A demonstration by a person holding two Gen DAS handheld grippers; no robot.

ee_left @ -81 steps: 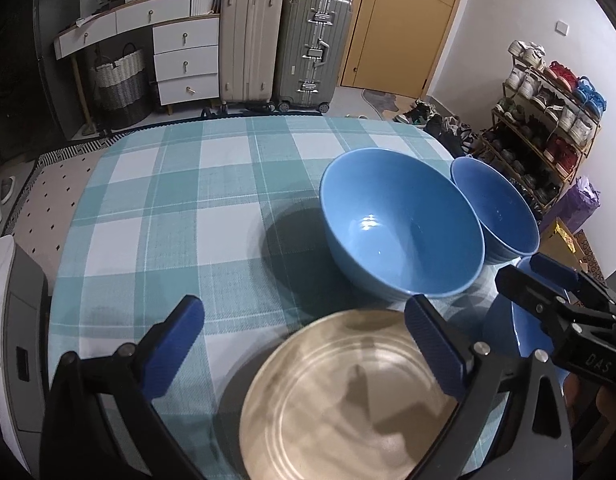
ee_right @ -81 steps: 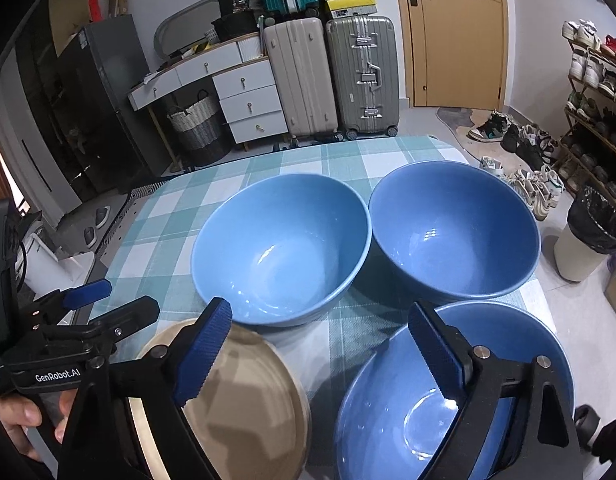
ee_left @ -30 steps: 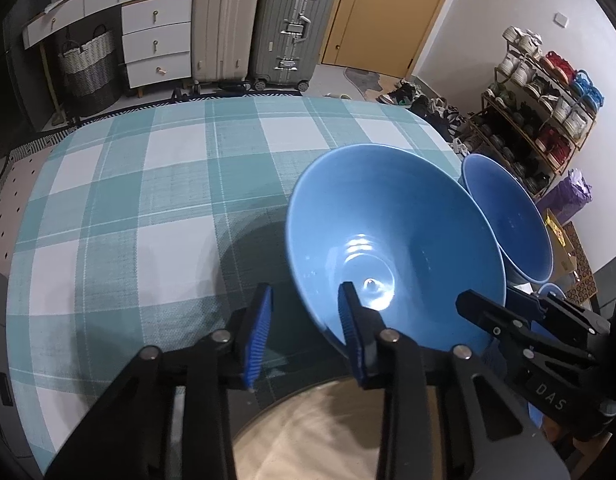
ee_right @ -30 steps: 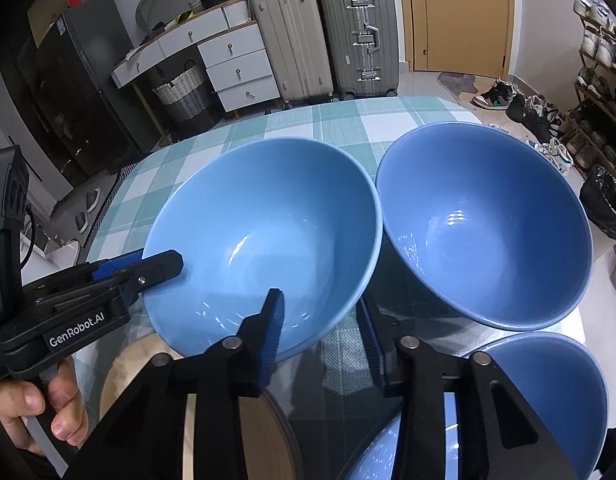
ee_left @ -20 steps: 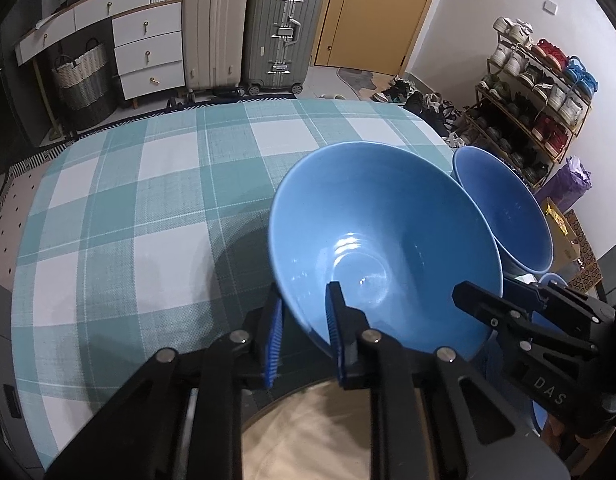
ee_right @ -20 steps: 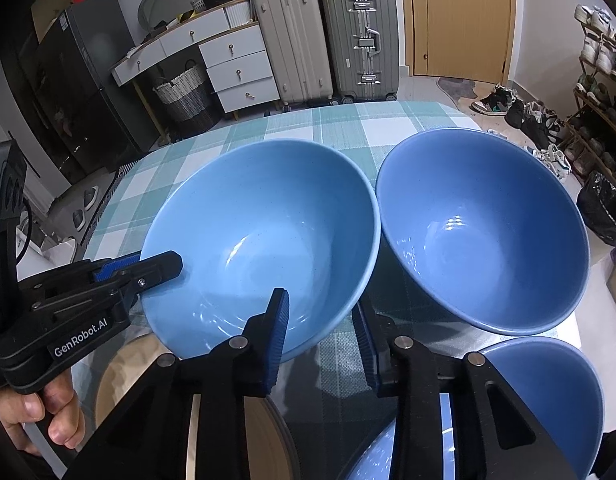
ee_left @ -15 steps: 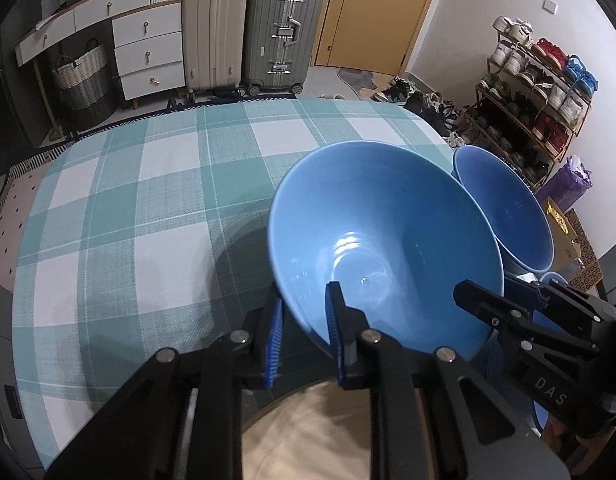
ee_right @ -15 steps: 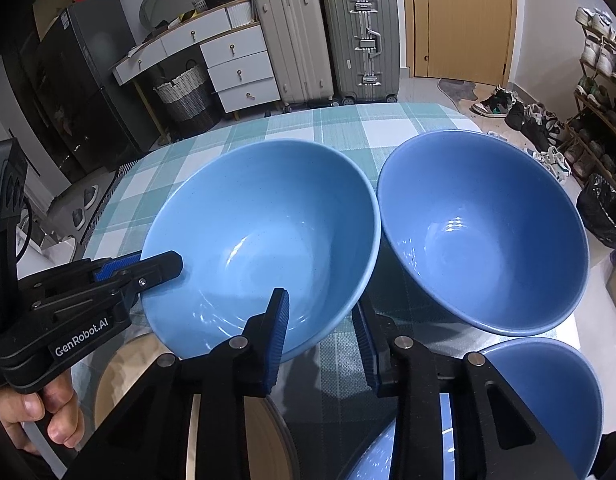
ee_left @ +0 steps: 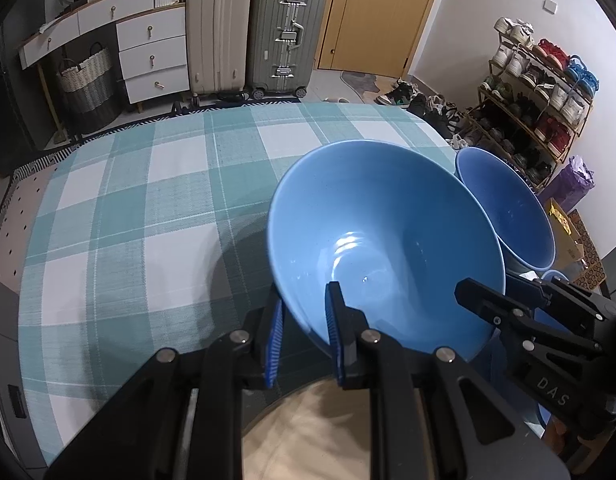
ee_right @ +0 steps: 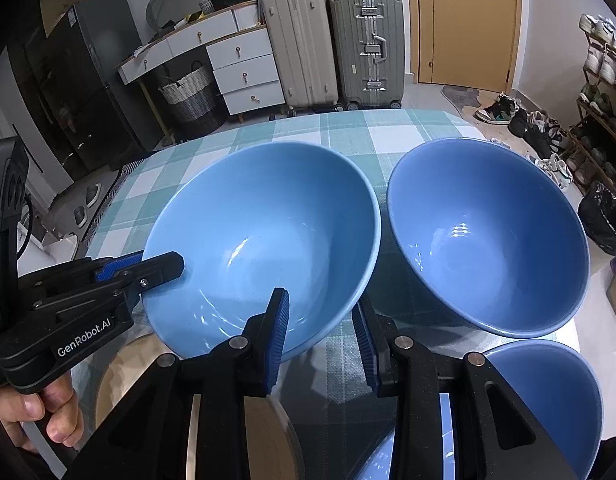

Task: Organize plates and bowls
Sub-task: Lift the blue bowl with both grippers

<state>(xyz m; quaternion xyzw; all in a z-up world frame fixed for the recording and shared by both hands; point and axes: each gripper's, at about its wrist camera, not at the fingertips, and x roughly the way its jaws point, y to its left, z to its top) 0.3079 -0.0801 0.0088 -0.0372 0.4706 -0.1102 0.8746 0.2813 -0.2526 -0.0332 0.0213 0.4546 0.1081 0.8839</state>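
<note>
Blue big bowl sits on checked table, beside second bowl, beyond tan plate. Left gripper jaws clamp its near rim; right gripper jaws straddle its rim, contact unclear.

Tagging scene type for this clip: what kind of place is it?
Most likely a lived-in home, a dining spot by the entryway. Blue bowls sit on a table with a checked tablecloth; behind it stand suitcases and a white drawer unit, with a shoe rack near the door.
</note>
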